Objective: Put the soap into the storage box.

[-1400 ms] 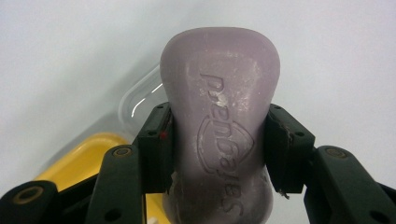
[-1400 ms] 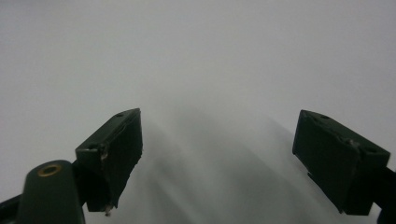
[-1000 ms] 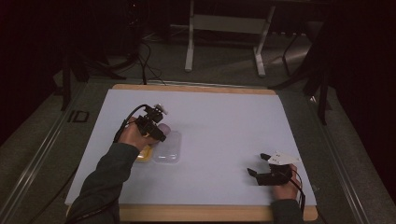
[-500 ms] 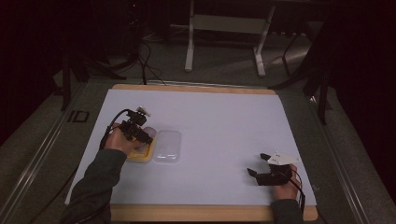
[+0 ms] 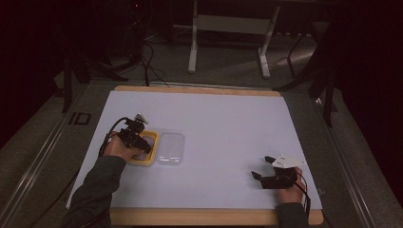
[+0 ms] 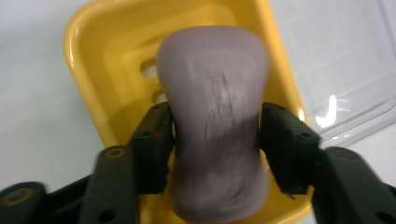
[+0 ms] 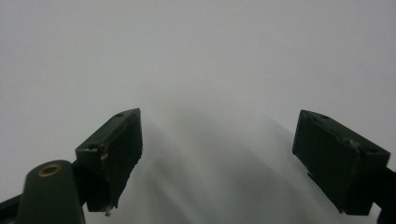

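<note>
A grey-purple soap bar (image 6: 215, 121) is seen lying in a yellow soap dish (image 6: 88, 70) at the left of the white table (image 5: 228, 123), just beside a clear lid (image 5: 170, 148). The bar is flanked by the jaws of the left gripper (image 6: 215, 140), which have just been opening, a slight gap being seen at one side. The right gripper (image 7: 217, 158) is held well apart, jaws wide and empty.

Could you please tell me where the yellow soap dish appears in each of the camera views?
High view: the yellow soap dish lies left of centre, under the left gripper.
Left gripper view: it frames the grey soap between the jaws.
Right gripper view: bare white table surface.
Shared landmark: the clear lid beside the dish.
</note>
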Motion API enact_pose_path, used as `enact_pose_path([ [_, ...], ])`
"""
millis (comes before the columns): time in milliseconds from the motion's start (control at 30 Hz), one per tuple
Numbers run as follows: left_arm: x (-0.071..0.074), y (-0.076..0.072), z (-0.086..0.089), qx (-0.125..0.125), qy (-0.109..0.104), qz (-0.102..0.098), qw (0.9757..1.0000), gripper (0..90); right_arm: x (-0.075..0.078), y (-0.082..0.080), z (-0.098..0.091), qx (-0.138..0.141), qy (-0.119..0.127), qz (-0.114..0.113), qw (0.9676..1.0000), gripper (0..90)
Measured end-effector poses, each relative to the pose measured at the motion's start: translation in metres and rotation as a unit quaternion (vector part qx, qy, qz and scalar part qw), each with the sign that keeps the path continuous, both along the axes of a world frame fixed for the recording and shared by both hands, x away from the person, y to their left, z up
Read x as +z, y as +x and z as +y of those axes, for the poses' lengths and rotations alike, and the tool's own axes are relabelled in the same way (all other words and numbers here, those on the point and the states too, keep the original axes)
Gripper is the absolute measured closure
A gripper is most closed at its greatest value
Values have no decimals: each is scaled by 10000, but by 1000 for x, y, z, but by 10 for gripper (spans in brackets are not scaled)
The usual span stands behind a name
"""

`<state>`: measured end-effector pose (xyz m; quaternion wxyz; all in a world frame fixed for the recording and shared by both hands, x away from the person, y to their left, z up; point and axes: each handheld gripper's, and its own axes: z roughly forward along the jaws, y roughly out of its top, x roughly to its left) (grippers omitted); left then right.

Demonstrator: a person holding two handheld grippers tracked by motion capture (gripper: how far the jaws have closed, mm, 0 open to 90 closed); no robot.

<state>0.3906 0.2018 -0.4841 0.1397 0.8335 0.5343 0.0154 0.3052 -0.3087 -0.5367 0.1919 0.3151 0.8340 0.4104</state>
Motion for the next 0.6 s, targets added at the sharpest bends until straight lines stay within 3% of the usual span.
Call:
enact_pose_path([
  [133, 7, -1, 1, 19, -18, -87, 10000, 392, 0, 0, 0, 6, -5, -3, 10000, 157],
  [367, 25, -5, -4, -58, -23, -554, 9984, 367, 0, 0, 0, 6, -6, 0, 10000, 157],
  [600, 38, -13, -18, -451, -136, -835, 9954, 371, 0, 0, 0, 10, -13, 0, 10000, 157],
])
